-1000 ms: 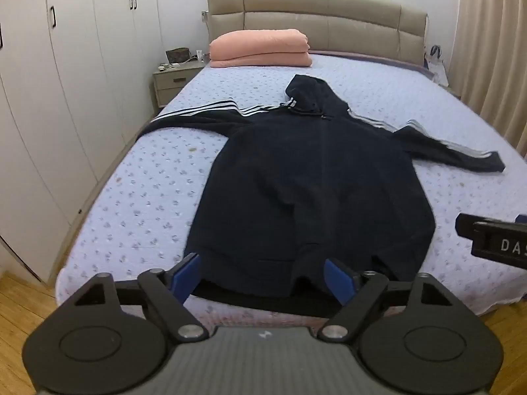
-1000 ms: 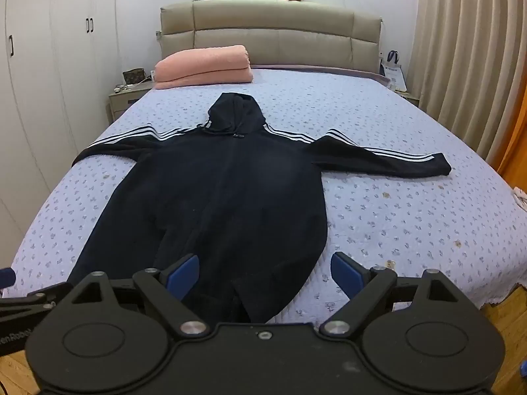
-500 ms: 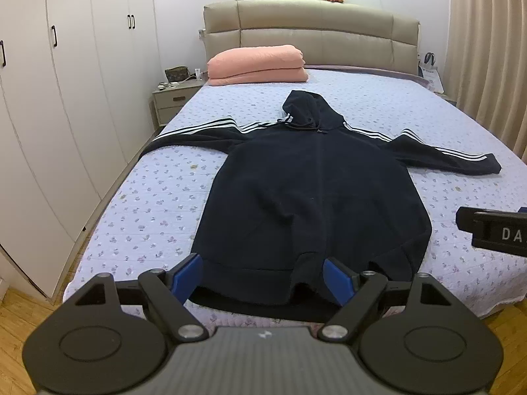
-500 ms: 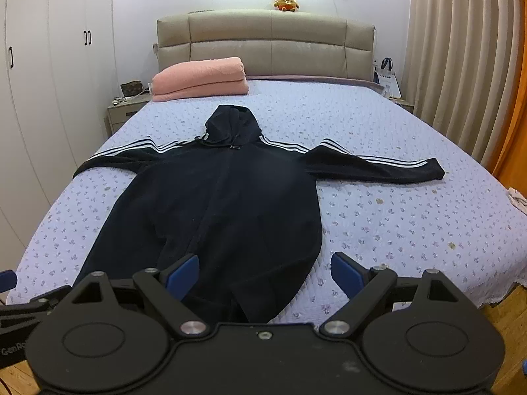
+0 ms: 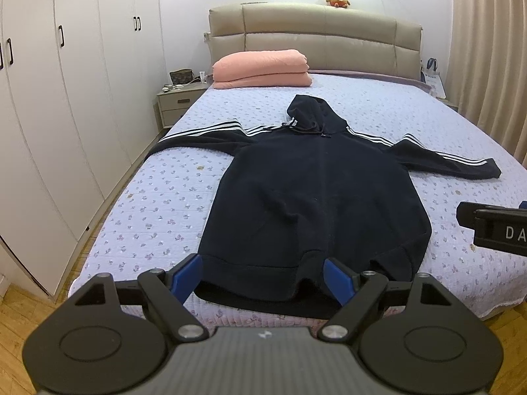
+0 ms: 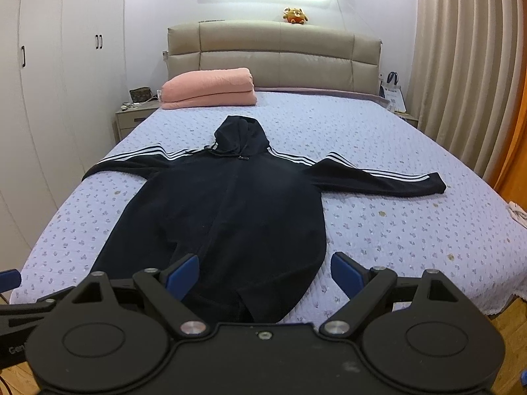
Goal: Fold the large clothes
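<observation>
Hovering at the foot edge of the lilac floral quilted bed (image 5: 158, 210), spread-fingered: left gripper (image 5: 263, 275), right gripper (image 6: 263, 271), above flat-lying navy striped-sleeve hoodie (image 5: 313, 204).

"DA" — on right gripper (image 5: 497, 227).

Bare lilac flower-printed quilted bedspread (image 5: 158, 204) lies open on both sides of the spread dark navy hooded jacket with white sleeve stripes (image 5: 316, 197), widest on the right between its body and the bed's edge (image 6: 411, 230). Both sleeves stretch outward across the bed, barring a straight path toward the headboard. Beyond the hood, a folded pink blanket (image 6: 207, 89) sits against the padded beige headboard (image 6: 280, 52), with open bedspread to its right. White wardrobe doors (image 5: 66, 98) close in along the left, leaving a narrow floor strip; pleated beige curtains (image 6: 461, 82) bound the right side.
</observation>
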`<move>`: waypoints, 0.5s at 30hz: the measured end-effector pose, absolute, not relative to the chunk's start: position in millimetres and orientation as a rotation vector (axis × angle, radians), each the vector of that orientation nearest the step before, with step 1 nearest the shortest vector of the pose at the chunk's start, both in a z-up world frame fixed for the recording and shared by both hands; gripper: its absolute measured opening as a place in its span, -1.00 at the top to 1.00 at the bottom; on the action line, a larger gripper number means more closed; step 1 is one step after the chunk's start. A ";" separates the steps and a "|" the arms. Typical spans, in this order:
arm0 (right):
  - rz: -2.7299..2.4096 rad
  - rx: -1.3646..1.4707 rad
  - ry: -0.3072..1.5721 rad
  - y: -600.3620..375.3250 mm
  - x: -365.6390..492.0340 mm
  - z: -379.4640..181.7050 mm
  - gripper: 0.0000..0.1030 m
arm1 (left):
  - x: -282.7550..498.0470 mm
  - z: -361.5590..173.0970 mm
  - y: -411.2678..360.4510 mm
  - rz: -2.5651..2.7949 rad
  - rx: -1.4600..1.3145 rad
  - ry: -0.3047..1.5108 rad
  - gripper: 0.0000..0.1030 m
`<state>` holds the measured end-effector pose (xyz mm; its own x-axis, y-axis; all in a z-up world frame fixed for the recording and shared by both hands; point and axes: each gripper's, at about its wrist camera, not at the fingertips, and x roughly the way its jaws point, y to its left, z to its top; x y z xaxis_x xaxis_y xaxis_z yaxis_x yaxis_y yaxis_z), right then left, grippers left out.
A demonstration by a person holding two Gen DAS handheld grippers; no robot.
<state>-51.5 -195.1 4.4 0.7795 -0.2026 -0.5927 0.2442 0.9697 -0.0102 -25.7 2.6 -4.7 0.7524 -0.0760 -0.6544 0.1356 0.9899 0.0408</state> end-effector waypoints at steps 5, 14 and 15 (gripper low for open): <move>-0.236 0.060 0.631 -193.2 -51.8 4.9 -0.99 | -27.4 -6.6 3.9 -0.118 0.088 0.709 -0.61; -0.233 0.058 0.630 -193.0 -50.9 5.1 -0.99 | -26.6 -7.2 2.6 -0.119 0.090 0.714 -0.62; -0.232 0.057 0.630 -192.8 -50.6 5.3 -0.99 | -26.4 -7.8 2.2 -0.118 0.090 0.715 -0.61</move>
<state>-50.6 -192.8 5.3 0.7832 -0.1978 -0.5894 0.2325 0.9724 -0.0173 -26.4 2.2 -7.8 0.7487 -0.0773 -0.6584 0.1386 0.9895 0.0415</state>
